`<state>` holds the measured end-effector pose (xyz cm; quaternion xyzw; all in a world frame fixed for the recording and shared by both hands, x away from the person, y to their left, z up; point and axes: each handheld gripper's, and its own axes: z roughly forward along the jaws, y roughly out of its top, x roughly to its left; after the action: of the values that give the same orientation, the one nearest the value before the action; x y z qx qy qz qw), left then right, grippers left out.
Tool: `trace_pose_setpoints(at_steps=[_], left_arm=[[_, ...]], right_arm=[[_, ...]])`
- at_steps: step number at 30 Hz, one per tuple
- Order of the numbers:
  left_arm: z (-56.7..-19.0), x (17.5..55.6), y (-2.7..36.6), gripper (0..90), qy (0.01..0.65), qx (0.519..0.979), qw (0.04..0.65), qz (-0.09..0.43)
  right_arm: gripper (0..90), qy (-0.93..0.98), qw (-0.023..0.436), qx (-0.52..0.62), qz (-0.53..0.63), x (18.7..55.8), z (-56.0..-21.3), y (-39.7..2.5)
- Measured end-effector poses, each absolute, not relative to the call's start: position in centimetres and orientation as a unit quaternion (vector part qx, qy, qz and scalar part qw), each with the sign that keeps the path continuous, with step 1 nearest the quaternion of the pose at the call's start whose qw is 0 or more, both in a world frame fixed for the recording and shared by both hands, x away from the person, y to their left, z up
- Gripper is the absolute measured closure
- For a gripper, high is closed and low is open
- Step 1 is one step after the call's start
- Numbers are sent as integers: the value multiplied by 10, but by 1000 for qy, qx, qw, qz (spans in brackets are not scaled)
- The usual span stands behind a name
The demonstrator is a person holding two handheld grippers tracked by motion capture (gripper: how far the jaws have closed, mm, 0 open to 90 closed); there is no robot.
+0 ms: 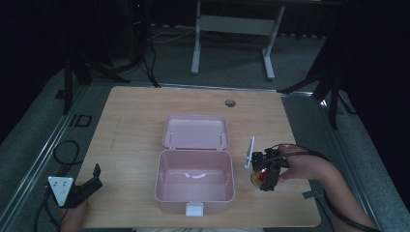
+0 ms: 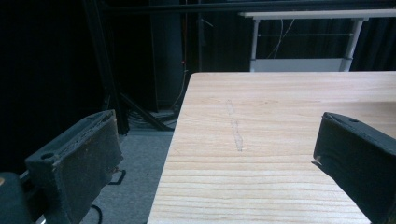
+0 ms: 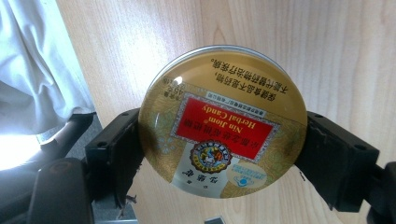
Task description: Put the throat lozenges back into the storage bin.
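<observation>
Tin (image 3: 223, 122) of herbal candy clamped at its rim by right gripper (image 1: 269, 172) fingers, just right of open pink box (image 1: 194, 181) on counter (image 1: 130, 135) | left gripper (image 1: 82, 189) released, idle | squeeze is best kept centred, tin level, if boxing is intended.

Box (image 1: 194, 181) mid-table (image 1: 130, 121) (lid behind); candy tin (image 1: 257, 178) just right.

surface: wooden table (image 1: 135, 116) | on it: open pink box (image 1: 194, 179), lid back
</observation>
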<state>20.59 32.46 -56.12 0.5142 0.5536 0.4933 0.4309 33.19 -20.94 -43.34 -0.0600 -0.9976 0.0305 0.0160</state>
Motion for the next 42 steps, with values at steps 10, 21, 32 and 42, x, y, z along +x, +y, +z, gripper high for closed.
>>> trace_pose_setpoints(at_steps=[10, 21, 32, 42], left_arm=[[-561, 207, 326, 12, 555, 513, 432, 492], [-561, 207, 326, 12, 555, 512, 434, 490], [-561, 207, 327, 12, 556, 514, 433, 489], [-561, 206, 327, 12, 558, 512, 432, 489]], right_arm=[[198, -998, 9, -66, 16, 327, -406, -199], [198, -998, -6, -55, -6, 317, -378, -170], [198, -999, -7, -24, -19, 311, -366, -133], [198, -1000, 1, 15, -28, 307, -374, -91]])
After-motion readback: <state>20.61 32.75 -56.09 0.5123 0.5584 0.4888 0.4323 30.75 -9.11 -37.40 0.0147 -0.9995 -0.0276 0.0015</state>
